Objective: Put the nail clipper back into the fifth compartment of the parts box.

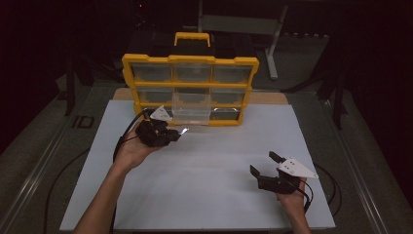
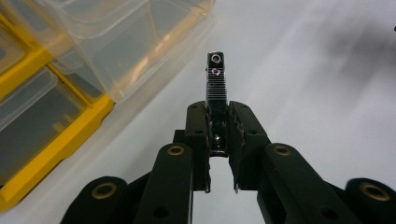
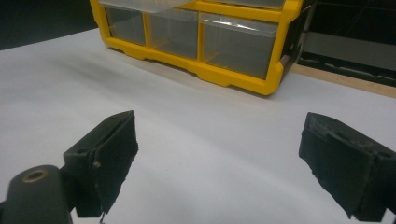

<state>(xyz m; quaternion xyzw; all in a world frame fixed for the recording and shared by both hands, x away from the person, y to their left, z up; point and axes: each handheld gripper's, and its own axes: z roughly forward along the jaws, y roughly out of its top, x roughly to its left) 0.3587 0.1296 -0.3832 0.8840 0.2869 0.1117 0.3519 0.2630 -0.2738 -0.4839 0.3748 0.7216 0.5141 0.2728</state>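
Left hand-held gripper (image 2: pixel 218 140) clamps a chrome socket extension bar (image 2: pixel 216 77), its long axis aimed just beside the open clear drawer (image 1: pixel 191 108); right hand-held gripper (image 1: pixel 265 165) gapes apart near the bench's (image 1: pixel 219 161) front right corner.

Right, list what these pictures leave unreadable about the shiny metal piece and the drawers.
- Metal piece: its lower end is buried between the left gripper jaws in the left gripper view; in the high view it is too small to identify.
- Pulled-out clear drawer: contents unreadable, dim in the high view, cut off by the top edge in the left gripper view.
- Yellow organizer: upper rows cut off by the top edge in the right gripper view.
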